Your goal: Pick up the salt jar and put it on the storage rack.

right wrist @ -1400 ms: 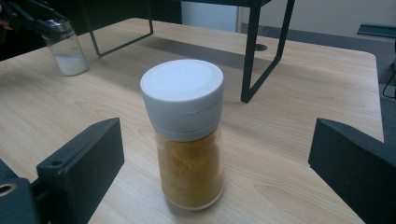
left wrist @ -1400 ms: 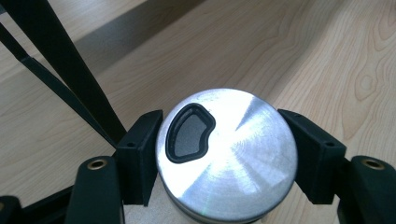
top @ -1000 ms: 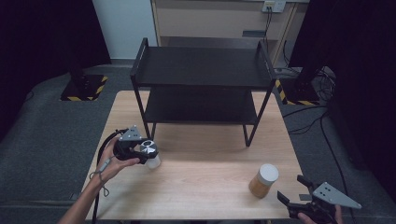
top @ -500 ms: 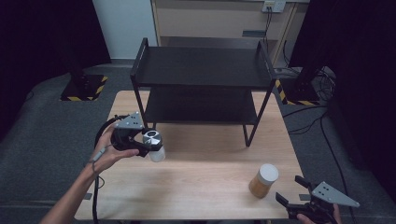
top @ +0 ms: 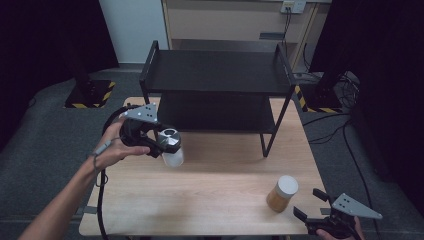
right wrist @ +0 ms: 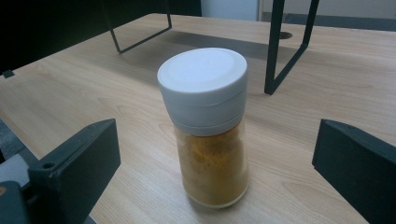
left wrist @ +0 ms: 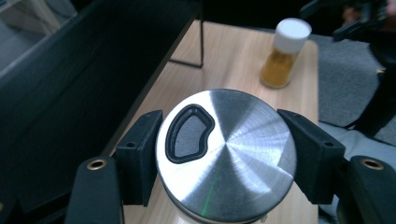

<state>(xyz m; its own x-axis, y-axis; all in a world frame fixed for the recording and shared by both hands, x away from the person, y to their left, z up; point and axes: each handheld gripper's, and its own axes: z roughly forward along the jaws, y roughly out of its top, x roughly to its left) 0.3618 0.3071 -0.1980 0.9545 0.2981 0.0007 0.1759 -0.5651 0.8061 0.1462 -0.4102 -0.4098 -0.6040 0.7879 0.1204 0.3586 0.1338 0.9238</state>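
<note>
I see the left gripper [top: 161, 145] clamped on the steel lid of a shaker [left wrist: 226, 154] (body pale, contents unclear), held above the table [top: 215, 200] near the front of the black rack [top: 215, 75]. Spice jar [top: 281, 193] stands upright toward the table's right front. Right gripper [top: 320, 215] sits just beside it, jaws wide, jar between them, not touching.
</note>
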